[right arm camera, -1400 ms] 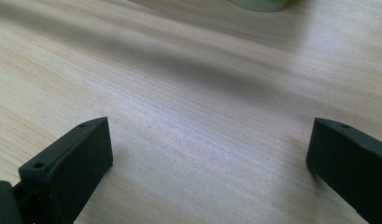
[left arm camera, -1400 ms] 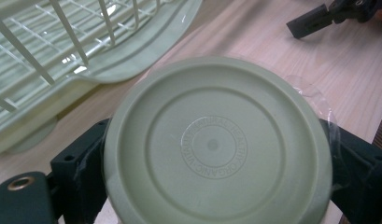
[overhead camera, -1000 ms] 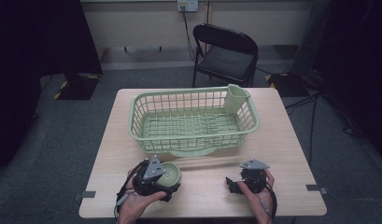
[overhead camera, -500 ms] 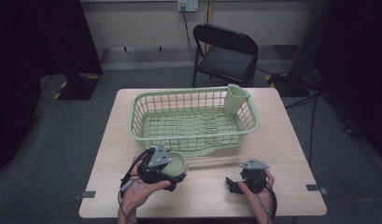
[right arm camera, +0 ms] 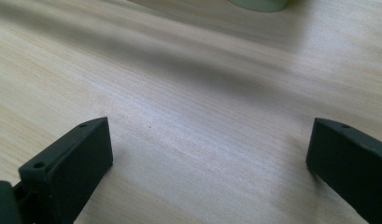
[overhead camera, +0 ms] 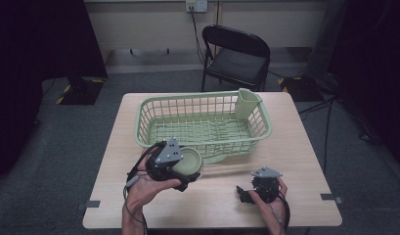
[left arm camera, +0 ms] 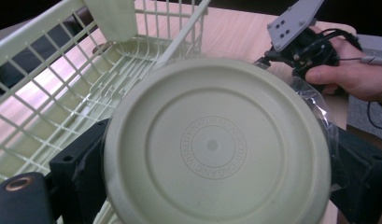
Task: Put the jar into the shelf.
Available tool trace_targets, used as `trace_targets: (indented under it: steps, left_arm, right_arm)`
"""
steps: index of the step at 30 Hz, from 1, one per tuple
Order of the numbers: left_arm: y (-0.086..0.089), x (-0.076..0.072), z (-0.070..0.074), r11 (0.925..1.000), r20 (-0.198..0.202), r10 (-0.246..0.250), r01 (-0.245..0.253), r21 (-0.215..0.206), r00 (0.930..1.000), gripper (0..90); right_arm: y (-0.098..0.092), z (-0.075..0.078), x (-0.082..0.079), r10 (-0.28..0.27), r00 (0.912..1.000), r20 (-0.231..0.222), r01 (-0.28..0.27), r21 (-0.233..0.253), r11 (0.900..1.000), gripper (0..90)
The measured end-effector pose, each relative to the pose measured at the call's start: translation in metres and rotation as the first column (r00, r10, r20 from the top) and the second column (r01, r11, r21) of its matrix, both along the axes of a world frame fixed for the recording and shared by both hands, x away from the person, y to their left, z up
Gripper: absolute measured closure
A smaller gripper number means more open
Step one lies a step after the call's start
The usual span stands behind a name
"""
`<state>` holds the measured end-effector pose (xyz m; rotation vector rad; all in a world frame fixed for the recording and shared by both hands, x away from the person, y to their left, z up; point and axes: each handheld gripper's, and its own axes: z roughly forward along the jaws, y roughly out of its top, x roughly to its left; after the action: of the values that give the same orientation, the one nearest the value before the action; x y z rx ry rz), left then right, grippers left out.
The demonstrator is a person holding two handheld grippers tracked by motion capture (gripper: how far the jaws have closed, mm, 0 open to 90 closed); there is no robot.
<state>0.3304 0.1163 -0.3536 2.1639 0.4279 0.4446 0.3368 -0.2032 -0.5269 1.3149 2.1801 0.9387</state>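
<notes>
Clearly the left tool clamps a pale green round plastic bowl, lifted off the wooden bench, its underside toward the camera. Just beyond it stands the pale green plastic dish basket. Right tool rests wide open, empty.

the right gripper looks down along its two black jaws, which stand wide apart with nothing between them. below them lies the pale wooden table, crossed by a soft shadow. the edge of a pale green object shows at the top.
</notes>
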Motion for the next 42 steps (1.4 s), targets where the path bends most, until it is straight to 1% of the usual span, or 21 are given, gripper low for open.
trace_targets:
  steps: [4,10,11,12,15,16,22,26,28,29,31,32,35,39,40,41,42]
  left_arm:
    - [0.000,0.008,0.012,0.9999,0.011,-0.009,0.010,-0.005,0.9999,9.5]
    - [0.005,0.027,0.030,0.9980,0.019,-0.033,0.034,-0.053,0.9993,9.5]
    - [0.005,0.034,0.035,0.9980,0.019,-0.034,0.035,-0.053,0.9992,9.5]
    - [0.005,0.034,0.035,0.9980,0.019,-0.034,0.035,-0.053,0.9992,9.5]
    - [0.004,0.046,0.041,0.9980,0.016,-0.037,0.038,-0.051,0.9992,9.6]
    - [0.004,0.051,0.043,0.9978,0.015,-0.033,0.034,-0.057,0.9993,9.6]
    - [0.007,0.073,0.048,0.9976,0.000,-0.023,0.022,-0.066,0.9997,9.5]
    - [0.010,0.088,0.052,0.9976,0.010,0.001,0.000,-0.069,1.0000,9.5]
    - [0.010,0.093,0.053,0.9981,0.015,0.011,-0.010,-0.061,0.9998,9.5]
    - [0.011,0.099,0.054,0.9983,0.011,0.014,-0.013,-0.057,0.9998,9.5]
    - [0.011,0.102,0.053,0.9979,0.010,0.013,-0.012,-0.063,0.9999,9.5]
    - [0.012,0.105,0.053,0.9973,0.007,0.013,-0.013,-0.072,0.9999,9.5]
    - [0.012,0.115,0.051,0.9968,-0.007,0.022,-0.022,-0.077,0.9997,9.5]
    - [0.011,0.126,0.045,0.9971,-0.023,0.040,-0.042,-0.063,0.9989,9.5]
    - [0.011,0.129,0.043,0.9971,-0.034,0.042,-0.044,-0.062,0.9985,9.6]
    - [0.011,0.135,0.039,0.9971,-0.041,0.056,-0.058,-0.051,0.9976,9.6]
    - [0.011,0.135,0.039,0.9971,-0.041,0.056,-0.058,-0.051,0.9976,9.5]
  right_arm:
    - [0.000,0.000,0.000,0.000,1.0000,0.000,0.000,0.000,1.000,0.0]
    - [0.000,0.000,0.000,0.000,1.0000,0.000,0.000,0.000,1.000,0.0]
    - [0.000,0.000,0.000,0.000,1.0000,0.000,0.000,0.000,1.000,0.0]
    - [0.000,0.000,0.000,0.000,1.0000,0.000,0.000,0.000,1.000,0.0]
    - [0.000,0.000,0.000,0.000,1.0000,0.000,0.000,0.000,1.000,0.0]
    - [0.000,0.000,0.000,0.000,1.0000,0.000,0.000,0.000,1.000,0.0]
    - [0.000,0.000,0.000,0.000,1.0000,0.000,0.000,0.000,1.000,0.0]
    - [0.000,0.000,0.000,0.000,1.0000,0.000,0.000,0.000,1.000,0.0]
    - [0.000,0.000,0.000,0.000,1.0000,0.000,0.000,0.000,1.000,0.0]
    - [0.000,0.000,0.000,0.000,1.0000,0.000,0.000,0.000,1.000,0.0]
    - [0.000,0.000,0.000,0.000,1.0000,0.000,0.000,0.000,1.000,0.0]
    - [0.000,0.000,0.000,0.000,1.0000,0.000,0.000,0.000,1.000,0.0]
    - [0.000,0.000,0.000,0.001,1.0000,-0.001,-0.001,0.000,1.000,0.0]
    - [0.000,0.000,0.000,0.000,1.0000,0.000,0.000,0.001,1.000,0.0]
    - [0.000,0.000,0.000,0.000,1.0000,0.000,0.000,0.001,1.000,0.0]
    - [0.000,0.000,0.000,0.001,1.0000,0.000,-0.001,0.001,1.000,0.0]
    - [0.000,0.000,0.000,0.001,1.0000,0.000,-0.001,0.001,1.000,0.0]
